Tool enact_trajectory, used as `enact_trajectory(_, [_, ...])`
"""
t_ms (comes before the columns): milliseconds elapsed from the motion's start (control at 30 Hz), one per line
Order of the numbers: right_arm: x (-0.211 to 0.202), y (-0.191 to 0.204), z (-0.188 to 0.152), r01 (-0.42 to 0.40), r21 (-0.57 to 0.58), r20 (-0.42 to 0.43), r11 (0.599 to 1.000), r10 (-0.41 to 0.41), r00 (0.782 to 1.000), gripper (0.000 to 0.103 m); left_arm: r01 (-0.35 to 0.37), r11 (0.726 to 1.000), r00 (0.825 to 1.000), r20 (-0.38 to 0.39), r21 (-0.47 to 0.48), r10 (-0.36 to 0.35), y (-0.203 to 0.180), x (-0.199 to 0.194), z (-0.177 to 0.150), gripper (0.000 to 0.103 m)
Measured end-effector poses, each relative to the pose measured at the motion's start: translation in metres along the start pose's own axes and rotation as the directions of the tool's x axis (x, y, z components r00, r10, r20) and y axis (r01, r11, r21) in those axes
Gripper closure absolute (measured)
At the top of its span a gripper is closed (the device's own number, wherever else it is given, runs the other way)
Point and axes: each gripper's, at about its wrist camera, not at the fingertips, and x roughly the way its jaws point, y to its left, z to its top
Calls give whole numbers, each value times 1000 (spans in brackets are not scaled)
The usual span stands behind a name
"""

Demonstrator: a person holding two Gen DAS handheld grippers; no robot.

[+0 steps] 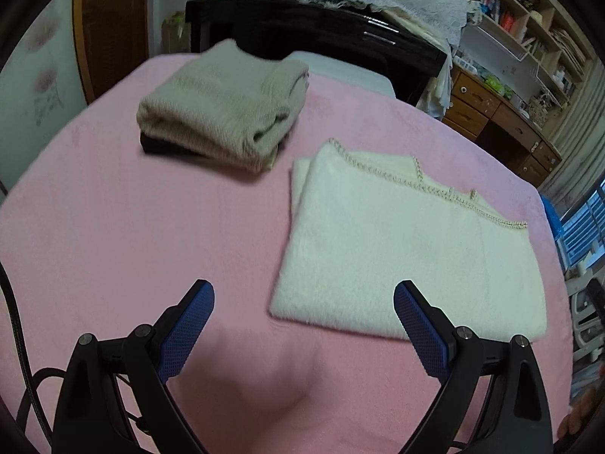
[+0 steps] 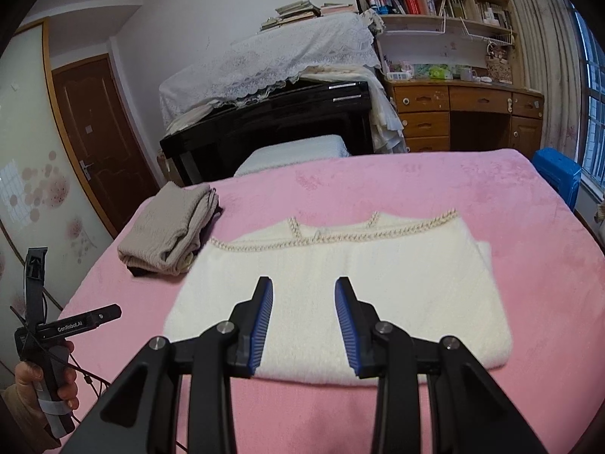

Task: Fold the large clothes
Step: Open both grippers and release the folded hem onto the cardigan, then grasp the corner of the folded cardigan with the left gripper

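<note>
Black left tongs with blue ribbed pads, low in the left wrist view, spread wide and pinching nothing, poised over bare pink fleece bed cover just beside the near left corner of the fluffy cream-white sweater with braided trim. Black right tongs with the same blue pads, centre bottom of the right wrist view, parted more narrowly, also empty, hovering above the near half of that sweater. Sweater lying flat at centre right of both views, already doubled over into a rough rectangle, trim edge along the far side, an under-layer peeking out at one side. Grey-beige knitted garment, folded into a thick bundle, resting on something dark at upper left, near the cream sweater's far corner but apart from it in the left wrist view. Black piano under a white lace cloth and wooden shelves and desk further back, off the bed. Judged step: between folds, first fold of the cream sweater apparently done, neither tongs yet closed on cloth. Next move, as a guess: lowering both tongs onto one edge of the rectangle, most likely the near hem or a short side, pinching through all layers together, then lifting and carrying that edge across to halve the shape. Calls for matched grips so the thick, soft pile does not slip or skew.
</note>
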Motion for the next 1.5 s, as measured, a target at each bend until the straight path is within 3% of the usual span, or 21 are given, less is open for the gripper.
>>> enact_trajectory(300, [39,-11,-38,37,32,-91,999,-34,995,69,22,998,999,-47,-63,-25,13,57,-27,8])
enact_trajectory(600, [80,-20,-66,97,-31,-143,995,-100,985,69,30,985,993,-104,-169,-48,20,110,-34,8])
enact_trajectory(1000, [121,-42,-69,158,-58,-187,986,-167,968,69,-2,977,987,-155,-213,-32,19,152,-30,8])
enact_trajectory(1167, [128,-65,-72,186,-10,-225,982,-184,957,69,-5,972,985,-169,-234,-36,20,168,-26,7])
enact_trajectory(1500, [116,-64,-71,144,21,-218,989,-136,966,69,71,950,977,-171,-304,-128,35,187,-18,1])
